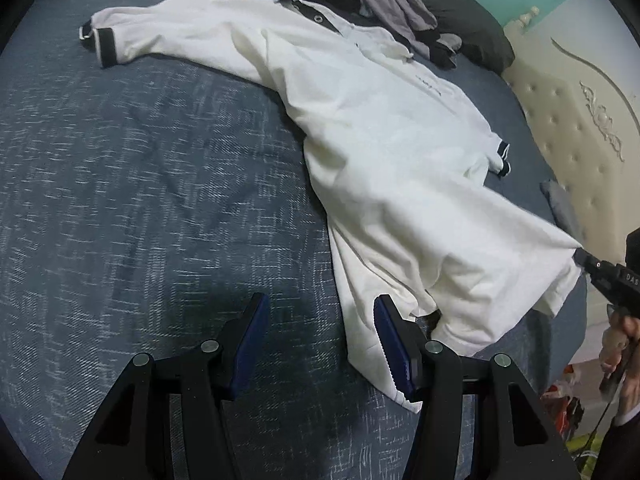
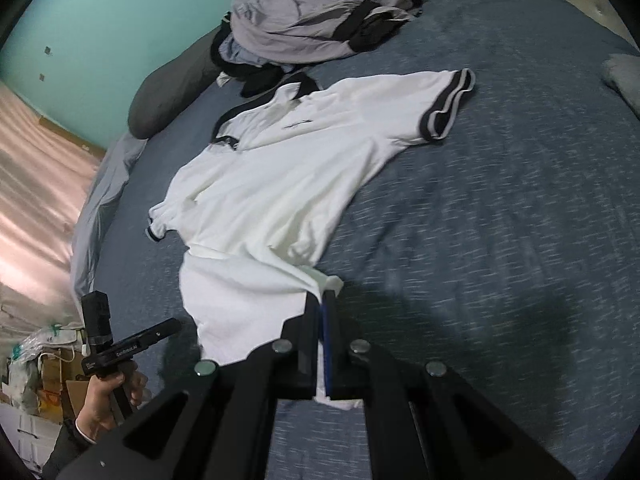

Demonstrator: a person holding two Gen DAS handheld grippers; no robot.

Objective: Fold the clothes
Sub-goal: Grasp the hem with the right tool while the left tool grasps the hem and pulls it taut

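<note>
A white polo shirt (image 1: pixel 372 132) with black collar and cuff bands lies spread on the blue bedspread (image 1: pixel 140 200). My left gripper (image 1: pixel 320 320) hovers open over the near hem. Its right pad sits above the hem's edge, and a strip of cloth lies between the fingers, unpinched. My right gripper (image 2: pixel 322 308) is shut on the shirt's (image 2: pixel 260 184) other hem corner and lifts it slightly off the bed. The right gripper (image 1: pixel 579 258) shows at the right edge of the left wrist view, pulling the cloth taut. A hand (image 2: pixel 108 396) carries the left gripper (image 2: pixel 174 325) at lower left.
A heap of grey and black clothes (image 2: pixel 296 24) and a dark pillow (image 2: pixel 168 96) lie at the far end of the bed. A cream tufted headboard (image 1: pixel 572 120) borders one side. Bags and boxes (image 2: pixel 40 364) stand on the floor beside the bed.
</note>
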